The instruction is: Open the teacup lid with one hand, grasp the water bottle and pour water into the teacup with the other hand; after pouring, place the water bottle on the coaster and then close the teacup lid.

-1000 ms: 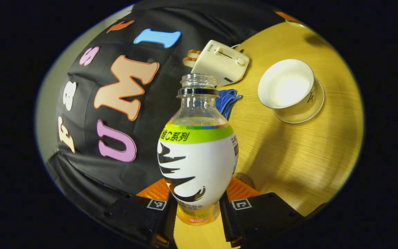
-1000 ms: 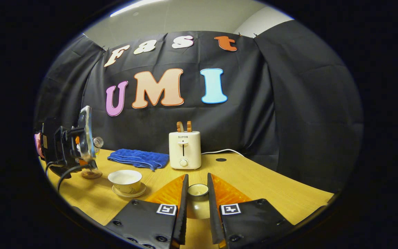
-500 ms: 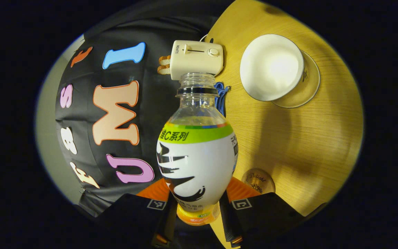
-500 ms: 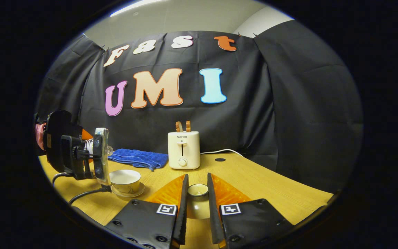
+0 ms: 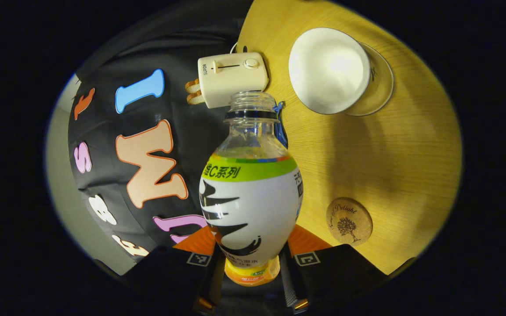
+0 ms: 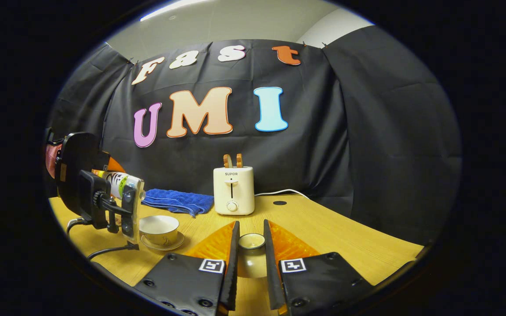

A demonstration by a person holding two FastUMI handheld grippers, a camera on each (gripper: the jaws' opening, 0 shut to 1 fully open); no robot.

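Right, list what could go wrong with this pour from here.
1. The water bottle is uncapped and tipped sideways, yet its mouth sits short of the teacup; water may land on the table.
2. The left gripper clamps only the bottle's narrow base, so it could slip.
3. The right gripper pinches the small lid; it might drop.

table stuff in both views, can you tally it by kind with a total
water bottle: 1
teacup: 1
saucer: 1
teacup lid: 1
coaster: 1
toaster: 1
blue cloth: 1
Total: 7
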